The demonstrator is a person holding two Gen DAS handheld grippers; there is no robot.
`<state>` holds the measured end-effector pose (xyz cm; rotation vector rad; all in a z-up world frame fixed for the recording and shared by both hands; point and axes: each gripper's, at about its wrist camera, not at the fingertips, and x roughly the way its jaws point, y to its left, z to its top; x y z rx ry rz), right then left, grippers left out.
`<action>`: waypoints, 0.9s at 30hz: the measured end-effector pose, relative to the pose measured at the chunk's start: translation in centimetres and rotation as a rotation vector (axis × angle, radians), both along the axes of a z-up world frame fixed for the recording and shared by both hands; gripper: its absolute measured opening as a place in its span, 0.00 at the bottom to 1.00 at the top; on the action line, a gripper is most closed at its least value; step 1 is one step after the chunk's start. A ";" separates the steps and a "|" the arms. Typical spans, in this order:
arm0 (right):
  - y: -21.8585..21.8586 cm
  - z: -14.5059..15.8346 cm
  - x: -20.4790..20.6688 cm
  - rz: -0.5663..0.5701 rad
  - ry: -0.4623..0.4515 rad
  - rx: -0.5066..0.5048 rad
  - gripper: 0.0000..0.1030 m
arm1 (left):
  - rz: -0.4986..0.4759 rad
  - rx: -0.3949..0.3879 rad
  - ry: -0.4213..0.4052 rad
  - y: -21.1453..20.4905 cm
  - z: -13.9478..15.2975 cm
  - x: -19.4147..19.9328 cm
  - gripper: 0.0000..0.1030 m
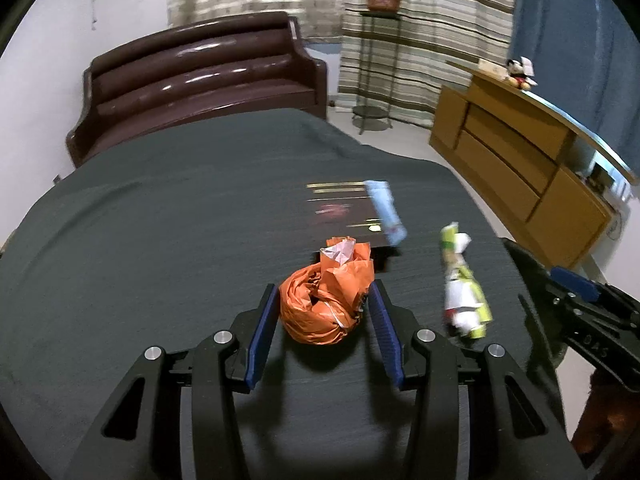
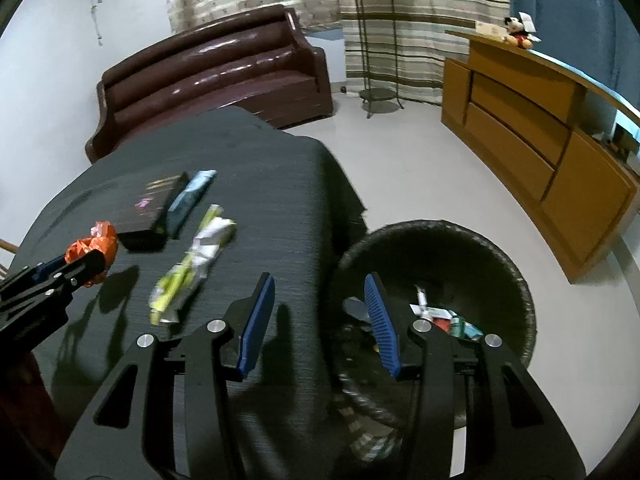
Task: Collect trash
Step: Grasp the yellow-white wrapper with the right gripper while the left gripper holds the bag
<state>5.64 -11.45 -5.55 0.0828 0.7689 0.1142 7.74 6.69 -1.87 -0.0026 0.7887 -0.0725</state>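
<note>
Dark grey cloth covers the counter (image 1: 160, 208), and a brown sofa (image 1: 200, 80) sits behind it. On the left, the left gripper (image 1: 324, 312) has its 2 blue fingers (image 1: 262, 332) spread wide on either side of a crumpled orange bag (image 1: 320, 304). The bag rests on the cloth, and I cannot tell if the fingers touch it. Just past the bag lies a flat black box (image 2: 150, 210) with a light blue packet (image 2: 190, 196) beside it. Next along is a long yellow-green and white wrapper (image 2: 192, 264), lying apart from the bag. Further right, the right gripper (image 2: 320, 320) hangs over the counter's edge with its fingers wide apart and holding nothing. Below it on the floor stands a dark round bin (image 2: 516, 280) with a few scraps inside.
</note>
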 end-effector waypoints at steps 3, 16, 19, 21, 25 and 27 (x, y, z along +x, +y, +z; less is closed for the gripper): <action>1.5 0.4 0.2 0.022 -0.004 0.000 0.44 | 0.031 0.002 0.000 1.6 -0.1 -0.2 0.45; 7.3 0.5 1.9 0.100 0.035 -0.044 0.50 | 0.153 0.001 0.005 6.7 -0.3 -0.1 0.45; 7.9 0.5 2.1 0.110 0.046 -0.042 0.50 | 0.157 -0.008 0.009 7.0 -0.5 -0.1 0.45; 8.3 0.4 2.3 0.116 0.052 -0.049 0.50 | 0.155 -0.016 0.011 6.9 -0.5 0.0 0.45; 8.9 0.0 2.3 0.132 0.061 -0.061 0.50 | 0.150 -0.024 0.009 7.1 -0.6 0.3 0.45; 9.3 -0.2 2.1 0.140 0.062 -0.074 0.50 | 0.149 -0.028 0.008 7.5 -0.7 0.1 0.45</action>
